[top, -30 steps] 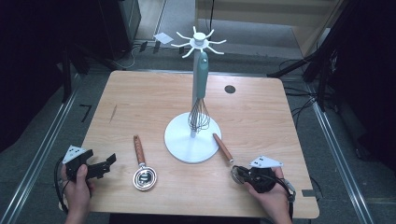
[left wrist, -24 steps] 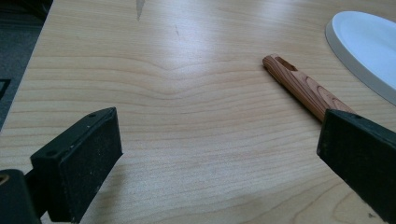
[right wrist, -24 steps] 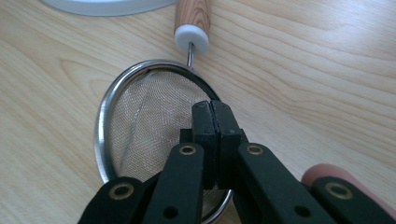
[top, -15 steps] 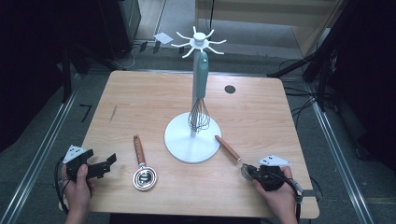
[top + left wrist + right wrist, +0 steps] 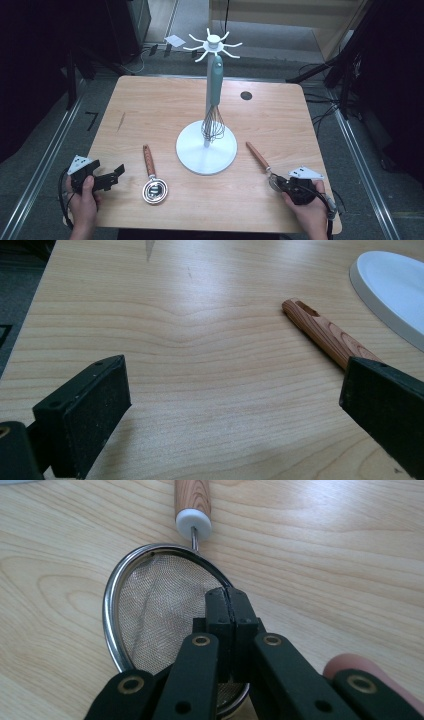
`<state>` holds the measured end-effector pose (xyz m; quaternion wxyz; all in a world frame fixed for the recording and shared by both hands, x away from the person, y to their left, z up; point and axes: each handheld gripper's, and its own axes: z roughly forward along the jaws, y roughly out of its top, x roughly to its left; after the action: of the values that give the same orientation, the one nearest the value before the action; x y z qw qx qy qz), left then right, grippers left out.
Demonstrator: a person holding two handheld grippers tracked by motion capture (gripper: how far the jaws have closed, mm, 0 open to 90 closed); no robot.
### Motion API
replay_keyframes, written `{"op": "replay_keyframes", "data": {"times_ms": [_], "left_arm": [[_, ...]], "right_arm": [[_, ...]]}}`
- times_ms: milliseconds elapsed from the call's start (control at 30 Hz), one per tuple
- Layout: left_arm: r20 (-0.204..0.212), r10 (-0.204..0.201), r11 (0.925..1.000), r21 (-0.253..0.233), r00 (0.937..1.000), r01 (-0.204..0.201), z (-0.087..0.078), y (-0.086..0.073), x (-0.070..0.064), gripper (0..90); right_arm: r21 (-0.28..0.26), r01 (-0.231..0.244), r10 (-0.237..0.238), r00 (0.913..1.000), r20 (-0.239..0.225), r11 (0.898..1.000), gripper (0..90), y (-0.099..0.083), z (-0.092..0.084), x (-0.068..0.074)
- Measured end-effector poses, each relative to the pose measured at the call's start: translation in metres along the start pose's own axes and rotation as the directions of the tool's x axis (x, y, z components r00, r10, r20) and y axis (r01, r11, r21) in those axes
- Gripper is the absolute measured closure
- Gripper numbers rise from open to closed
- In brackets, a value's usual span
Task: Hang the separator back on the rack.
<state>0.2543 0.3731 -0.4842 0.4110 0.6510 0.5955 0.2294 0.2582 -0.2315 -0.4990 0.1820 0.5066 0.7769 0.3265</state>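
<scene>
In the high view, a wooden table (image 5: 165, 105) is seen from above. A white stand (image 5: 207, 147) with a round base is set near the middle of it, and a whisk (image 5: 215, 100) with a blue-green handle is hung from the hooks at its top. The left gripper (image 5: 116, 175) is held in a hand at the near left edge of the table. Its jaws are held apart, with nothing between them. Just beside it, a metal tool with a wooden handle (image 5: 151, 177) is laid flat on the table. The right gripper (image 5: 278, 184) is held in a hand (image 5: 310, 210) at the near right corner. A small strainer (image 5: 265, 167) is met by its tip, and the strainer's wooden handle is pointed up toward the stand.

In the left gripper view, the two black jaws are seen wide apart, with bare wood between them. The wooden handle (image 5: 327, 335) is seen by the right jaw, and the white base (image 5: 395, 287) is seen at the top right corner.

In the right gripper view, the jaws are pressed together at the rim of the strainer (image 5: 150, 615). The wire rim seems to be pinched between them. The mesh bowl is laid on the table, and its handle (image 5: 194, 497) is pointed away.
</scene>
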Motion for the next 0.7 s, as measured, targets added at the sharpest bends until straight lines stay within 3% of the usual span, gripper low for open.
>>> {"op": "replay_keyframes", "data": {"times_ms": [167, 267, 400, 500, 700], "left_arm": [[0.001, 0.0, 1.0, 0.0, 1.0, 0.0, 0.0, 0.0, 0.0, 0.0], [0.001, -0.001, 1.0, 0.0, 1.0, 0.001, 0.0, 0.0, 0.0, 0.0], [0.0, -0.003, 1.0, 0.0, 1.0, 0.003, 0.0, 0.0, 0.0, 0.0], [-0.002, -0.004, 1.0, -0.001, 1.0, 0.004, 0.0, 0.0, 0.0, 0.0], [0.0, -0.008, 1.0, 0.0, 1.0, 0.008, 0.0, 0.0, 0.001, 0.0]], "right_arm": [[0.014, 0.009, -0.009, 0.9997, 0.024, 1.0, 88.9, 0.0, -0.003, -0.003], [0.008, -0.011, 0.011, 0.9999, 0.012, 1.0, 86.0, 0.003, -0.007, -0.003], [0.012, 0.0, 0.0, 0.9998, 0.019, 1.0, 83.3, 0.008, -0.01, 0.0], [0.042, 0.025, -0.027, 0.9984, 0.051, 0.999, 81.9, 0.015, -0.011, 0.003], [0.092, 0.036, -0.041, 0.9977, 0.054, 0.995, 79.7, 0.03, -0.009, 0.01]]}}
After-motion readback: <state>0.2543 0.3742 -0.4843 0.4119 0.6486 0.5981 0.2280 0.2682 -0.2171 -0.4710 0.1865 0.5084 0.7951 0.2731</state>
